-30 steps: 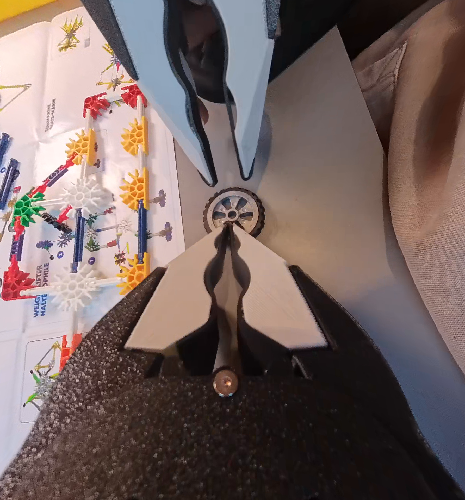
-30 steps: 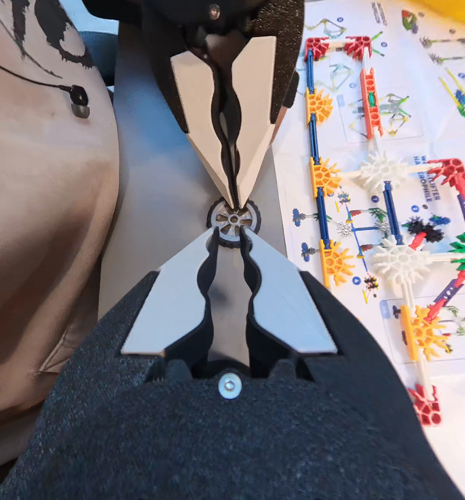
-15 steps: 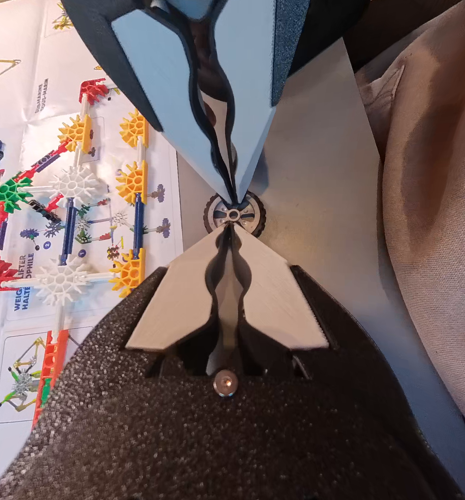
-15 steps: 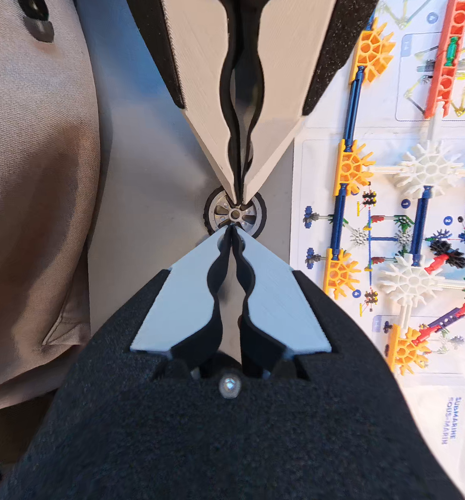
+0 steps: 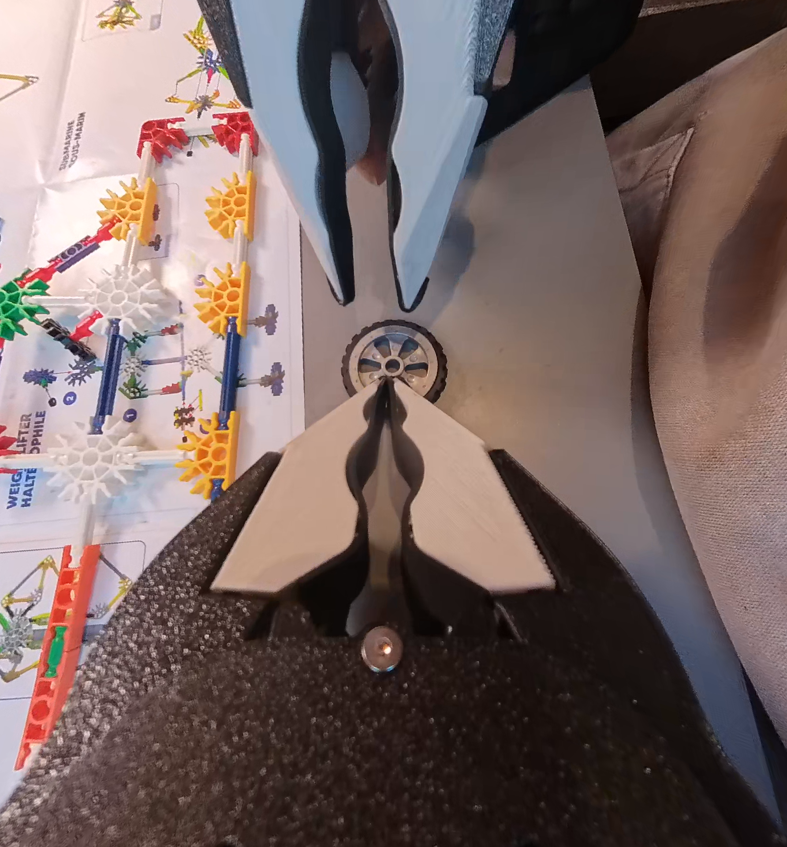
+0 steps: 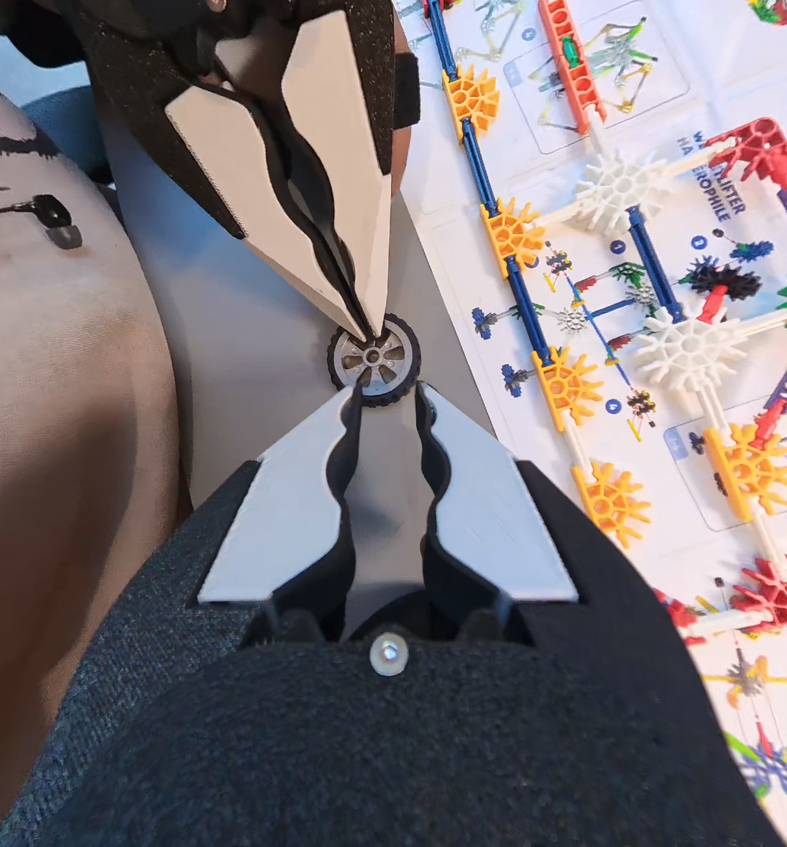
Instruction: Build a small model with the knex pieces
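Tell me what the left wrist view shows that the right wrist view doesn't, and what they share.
Left wrist view only: the green connector is whole at the frame's left edge, and the orange strip lies near the camera.

Right wrist view only: a dark print on the beige fabric and a red corner connector low on the right.

Both: the small wheel lies flat on the grey table, the left tool is shut with its tips at the rim, the right tool is open just short of it, and the rod-and-connector frame rests on the instruction sheet.

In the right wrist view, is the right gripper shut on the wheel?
No, the right gripper is open, fingertips apart at the wheel rim.
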### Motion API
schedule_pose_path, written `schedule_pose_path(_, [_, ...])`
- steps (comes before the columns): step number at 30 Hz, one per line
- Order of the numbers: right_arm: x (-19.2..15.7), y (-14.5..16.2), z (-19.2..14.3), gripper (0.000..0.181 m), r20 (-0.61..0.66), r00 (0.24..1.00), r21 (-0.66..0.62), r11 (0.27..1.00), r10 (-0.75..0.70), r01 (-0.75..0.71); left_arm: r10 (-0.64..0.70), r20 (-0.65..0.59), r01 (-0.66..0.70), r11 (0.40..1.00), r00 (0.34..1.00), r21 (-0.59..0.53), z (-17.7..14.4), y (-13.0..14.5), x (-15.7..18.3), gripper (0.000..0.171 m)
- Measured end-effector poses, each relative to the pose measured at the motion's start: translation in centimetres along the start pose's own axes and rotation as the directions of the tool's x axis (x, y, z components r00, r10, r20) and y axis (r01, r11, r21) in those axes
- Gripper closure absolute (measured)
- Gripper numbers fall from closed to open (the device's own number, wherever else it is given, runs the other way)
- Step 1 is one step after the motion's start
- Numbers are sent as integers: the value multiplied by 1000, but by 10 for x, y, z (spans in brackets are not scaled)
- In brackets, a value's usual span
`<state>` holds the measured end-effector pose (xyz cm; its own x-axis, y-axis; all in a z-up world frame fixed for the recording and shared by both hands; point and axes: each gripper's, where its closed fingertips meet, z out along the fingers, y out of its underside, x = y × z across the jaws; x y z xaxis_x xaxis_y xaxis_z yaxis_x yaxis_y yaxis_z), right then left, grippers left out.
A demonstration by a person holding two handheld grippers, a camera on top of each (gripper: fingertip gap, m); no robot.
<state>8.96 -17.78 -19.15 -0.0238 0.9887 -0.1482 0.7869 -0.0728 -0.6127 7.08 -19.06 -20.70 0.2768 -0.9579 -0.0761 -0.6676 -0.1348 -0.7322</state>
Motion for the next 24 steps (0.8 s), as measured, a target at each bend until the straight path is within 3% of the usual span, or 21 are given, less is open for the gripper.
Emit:
schedule_pose_path(1, [0, 1, 3, 155, 9, 1000, -7, 1000, 25, -25, -3, -2, 3, 1000, 1000, 0, 0, 0, 0, 171])
schedule_pose_path(4, [1, 1, 12, 153, 33, 996, -38, 996, 83, -82, -9, -3, 9, 1000, 1000, 1, 0, 0, 0, 171])
schedule_pose_path(8, [3, 0, 20, 163, 14, 999, -76, 997, 31, -30, -36, -14, 36, 999, 999, 8, -3, 0, 1, 171])
schedule_pose_path(10, [3, -1, 20, 164, 3, 1000, -59, 998, -20, 21, -107, -26, 108, 993, 994, 42, -9, -2, -5, 163])
schedule_pose_path(14, [-1, -12, 13, 174, -81, 965, 60, 965, -250, 255, -308, -105, 319, 942, 945, 102, -21, -5, -17, 142])
schedule_pose_path(18, [-7, -25, 5, 175, -231, 863, 121, 867, -449, 484, -336, -238, 360, 930, 911, 67, -15, -10, 3, 135])
schedule_pose_path(20, [-10, -33, 0, 175, -279, 829, 157, 829, -484, 537, -319, -243, 343, 937, 916, 65, -11, -15, 8, 136])
schedule_pose_path(22, [-12, -42, -8, 179, -331, 802, 205, 792, -497, 576, -275, -224, 300, 950, 935, 87, -11, -19, 9, 160])
schedule_pose_path(24, [-15, -52, -19, 181, -346, 817, 288, 776, -461, 560, -219, -188, 247, 958, 958, 145, -16, -26, 4, 168])
